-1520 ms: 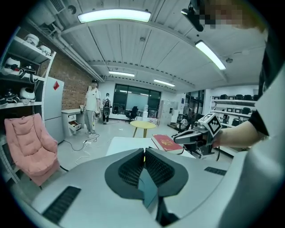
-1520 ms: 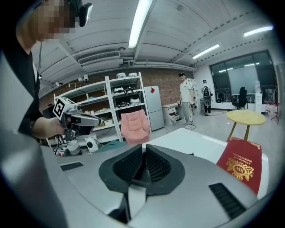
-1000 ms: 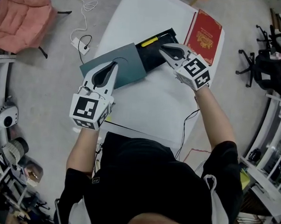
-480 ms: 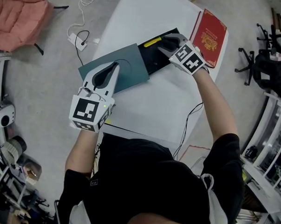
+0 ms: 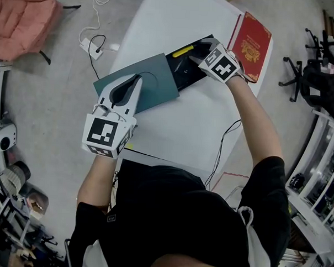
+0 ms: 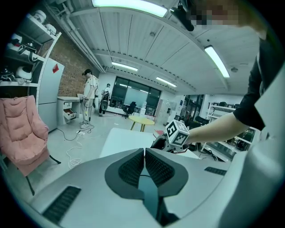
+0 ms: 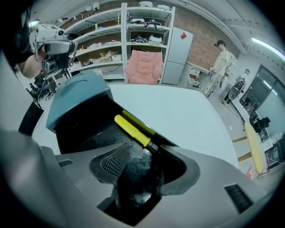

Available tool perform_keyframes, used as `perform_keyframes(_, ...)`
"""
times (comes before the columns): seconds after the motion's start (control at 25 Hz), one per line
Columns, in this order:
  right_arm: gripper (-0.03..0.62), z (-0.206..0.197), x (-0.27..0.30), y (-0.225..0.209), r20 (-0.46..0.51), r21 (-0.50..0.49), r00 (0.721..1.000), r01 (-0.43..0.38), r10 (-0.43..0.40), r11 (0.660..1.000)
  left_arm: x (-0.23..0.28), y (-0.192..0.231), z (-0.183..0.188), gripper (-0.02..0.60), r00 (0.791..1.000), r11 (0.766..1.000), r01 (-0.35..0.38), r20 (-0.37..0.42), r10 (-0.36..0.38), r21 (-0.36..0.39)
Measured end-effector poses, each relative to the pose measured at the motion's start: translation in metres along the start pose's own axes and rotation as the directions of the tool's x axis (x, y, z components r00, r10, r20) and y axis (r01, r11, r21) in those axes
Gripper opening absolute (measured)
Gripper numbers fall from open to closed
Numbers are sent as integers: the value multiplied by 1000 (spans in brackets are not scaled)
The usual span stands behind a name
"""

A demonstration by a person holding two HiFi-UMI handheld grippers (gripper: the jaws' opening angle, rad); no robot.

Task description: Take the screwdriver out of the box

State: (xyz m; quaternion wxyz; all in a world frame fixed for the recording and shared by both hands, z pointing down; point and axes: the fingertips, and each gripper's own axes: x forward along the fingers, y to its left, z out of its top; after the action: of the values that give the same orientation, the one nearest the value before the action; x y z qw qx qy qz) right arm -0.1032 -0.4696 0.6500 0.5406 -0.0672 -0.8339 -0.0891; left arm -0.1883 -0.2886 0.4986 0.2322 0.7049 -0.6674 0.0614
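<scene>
Right gripper [image 5: 197, 53] pitched steeply down into open black rectangular box [image 5: 183, 76], jaws opening wide, nothing gripped, beside yellow-handled screwdriver [image 7: 132, 129]. Left gripper [image 5: 137, 77], near level, pinches box's teal lid [image 5: 157, 80].

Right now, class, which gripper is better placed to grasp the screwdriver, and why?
Right. The right gripper hangs over the open box, jaws opening just short of the screwdriver; the left gripper is shut on the teal lid.

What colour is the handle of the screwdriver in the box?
Yellow handle; clearest in the right gripper view.
</scene>
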Motion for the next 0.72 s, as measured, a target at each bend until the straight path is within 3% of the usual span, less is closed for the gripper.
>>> perform_keyframes(0.32, 222, -2, -1, 19, -57, -31, 994, -93, 91, 995, -2, 3, -1, 23, 1000, 1000, 4, 7, -4, -8)
perform_keyframes(0.6, 222, 18, -6, 28, -16, -155, 997, -78, 77, 985, -10, -1, -3, 23, 1000, 1000, 2, 10, -2, -14)
perform_keyframes(0.72, 222, 20, 4, 37, -48, -203, 994, -109, 101, 973, -14, 1, -5, 23, 1000, 1000, -7, 11, 7, -18)
